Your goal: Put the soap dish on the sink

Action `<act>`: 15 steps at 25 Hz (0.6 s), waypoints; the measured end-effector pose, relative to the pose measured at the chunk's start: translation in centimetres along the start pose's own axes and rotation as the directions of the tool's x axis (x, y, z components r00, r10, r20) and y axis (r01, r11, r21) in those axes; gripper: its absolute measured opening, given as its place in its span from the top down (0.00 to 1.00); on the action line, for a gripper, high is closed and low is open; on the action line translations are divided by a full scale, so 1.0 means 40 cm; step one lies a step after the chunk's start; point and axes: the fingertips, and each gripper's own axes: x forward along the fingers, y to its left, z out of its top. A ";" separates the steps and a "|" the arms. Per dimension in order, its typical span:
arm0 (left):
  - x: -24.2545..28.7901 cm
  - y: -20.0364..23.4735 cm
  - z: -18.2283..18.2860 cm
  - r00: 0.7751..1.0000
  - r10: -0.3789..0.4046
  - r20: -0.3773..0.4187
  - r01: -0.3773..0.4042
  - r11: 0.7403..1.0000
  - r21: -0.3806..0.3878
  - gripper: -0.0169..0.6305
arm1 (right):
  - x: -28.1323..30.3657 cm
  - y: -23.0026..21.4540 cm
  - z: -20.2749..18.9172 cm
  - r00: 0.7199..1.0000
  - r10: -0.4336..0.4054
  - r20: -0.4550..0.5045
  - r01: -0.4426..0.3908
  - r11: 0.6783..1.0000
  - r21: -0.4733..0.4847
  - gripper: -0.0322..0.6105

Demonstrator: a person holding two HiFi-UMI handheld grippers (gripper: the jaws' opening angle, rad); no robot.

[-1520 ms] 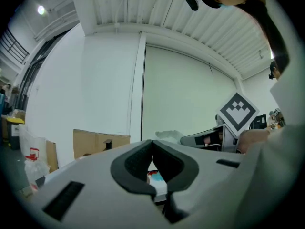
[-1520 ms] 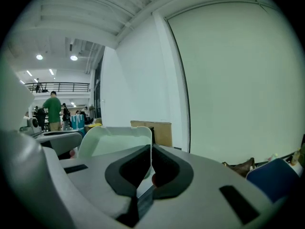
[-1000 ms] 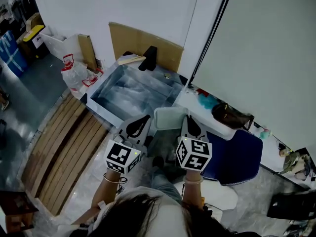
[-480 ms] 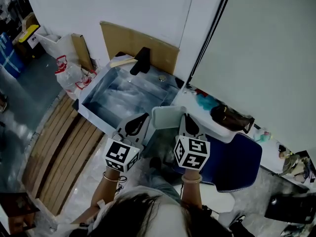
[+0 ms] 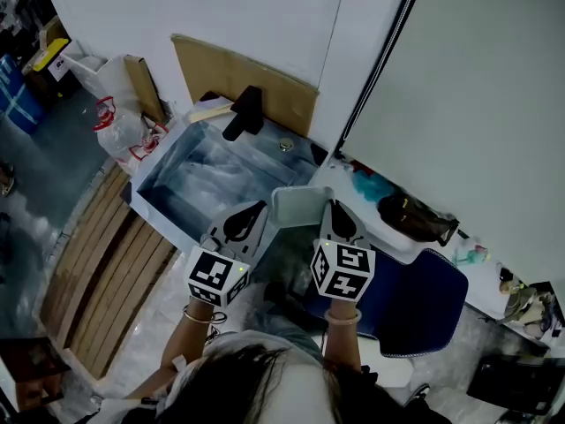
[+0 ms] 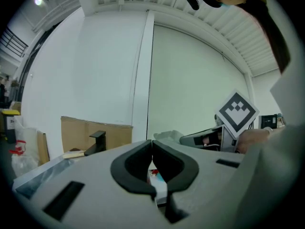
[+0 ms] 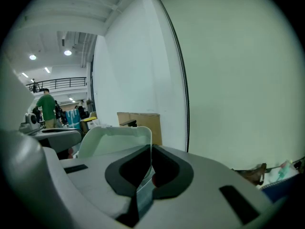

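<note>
pinching the pale green plastic soap dish [image 5: 298, 208] by its edge, the right gripper [image 5: 334, 208] has it just left of its jaws. the left gripper [image 5: 256, 210] is closed on nothing. move the dish level and slow to the shiny metal sink [image 5: 168, 219] ahead.

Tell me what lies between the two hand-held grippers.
The soap dish fills the gap between left hand-held gripper and right hand-held gripper, seen in the head view. The right gripper view shows its rim clamped in that gripper's jaws.

Soap dish [image 5: 297, 208]: smooth, pale plastic. Sink [image 5: 212, 171]: glossy, reflective metal. Cardboard [image 5: 274, 91] behind it looks matt brown.
</note>
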 end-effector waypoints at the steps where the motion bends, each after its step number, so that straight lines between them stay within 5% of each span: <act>1: 0.011 0.003 -0.002 1.000 0.002 -0.002 -0.002 1.000 -0.001 0.96 | 0.011 -0.007 0.000 1.000 0.000 -0.003 0.000 1.000 -0.002 0.91; 15: 0.129 0.041 -0.030 0.999 0.019 -0.041 -0.018 1.000 0.004 0.96 | 0.171 -0.068 -0.006 0.998 0.031 -0.053 -0.034 0.998 -0.053 0.91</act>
